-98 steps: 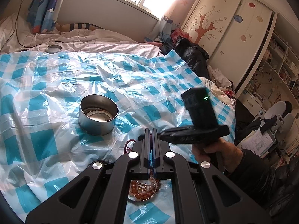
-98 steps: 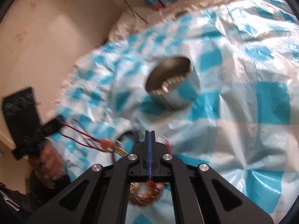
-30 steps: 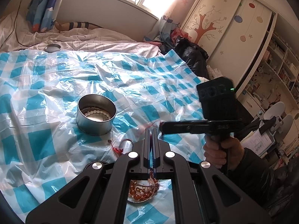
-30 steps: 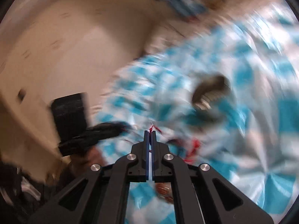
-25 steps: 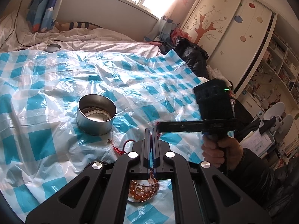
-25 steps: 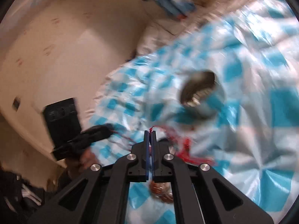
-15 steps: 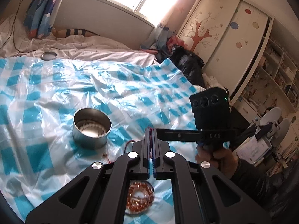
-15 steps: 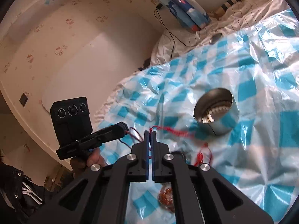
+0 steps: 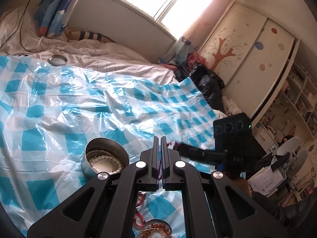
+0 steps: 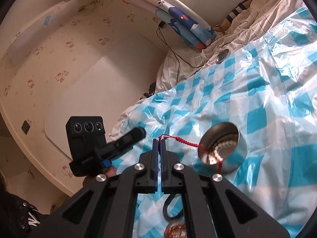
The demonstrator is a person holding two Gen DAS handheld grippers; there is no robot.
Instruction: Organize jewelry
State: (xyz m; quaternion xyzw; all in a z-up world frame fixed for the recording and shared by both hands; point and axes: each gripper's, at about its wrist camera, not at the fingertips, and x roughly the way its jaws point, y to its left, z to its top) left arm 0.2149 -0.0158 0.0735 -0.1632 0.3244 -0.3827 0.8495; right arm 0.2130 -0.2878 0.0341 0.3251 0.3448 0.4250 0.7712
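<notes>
1. The blue-and-white checked plastic sheet (image 9: 59, 107) covers most of the bed. It is thin, glossy and wrinkled, and the round metal tin (image 10: 223, 148) stands on it. I use this tin as the landmark.

2. The tin is a low steel cylinder with smooth, shining walls and an open top. A white bead bracelet (image 9: 105, 161) already lies coiled inside it, so I judge one part of the task is done.

3. The right gripper (image 10: 159, 141) is clenched on the end of a red braided cord (image 10: 184, 141). The cord is thin and knotted. It stretches from the jaws across to the tin's near rim and hangs down in front of the tin wall. It seems on its way in, but is not yet released.

4. The left gripper (image 9: 160, 138) is also pressed closed, just beside the tin. Whether it pinches a part of the red cord I cannot tell.

5. A small round dish of amber beads (image 9: 155, 230) lies on the sheet nearer to the person than the tin, with loose red cord beside it. It is not yet stored, so I judge work remains.

6. A flat metal lid (image 9: 57, 60) lies far beyond the tin, at the sheet's edge.
</notes>
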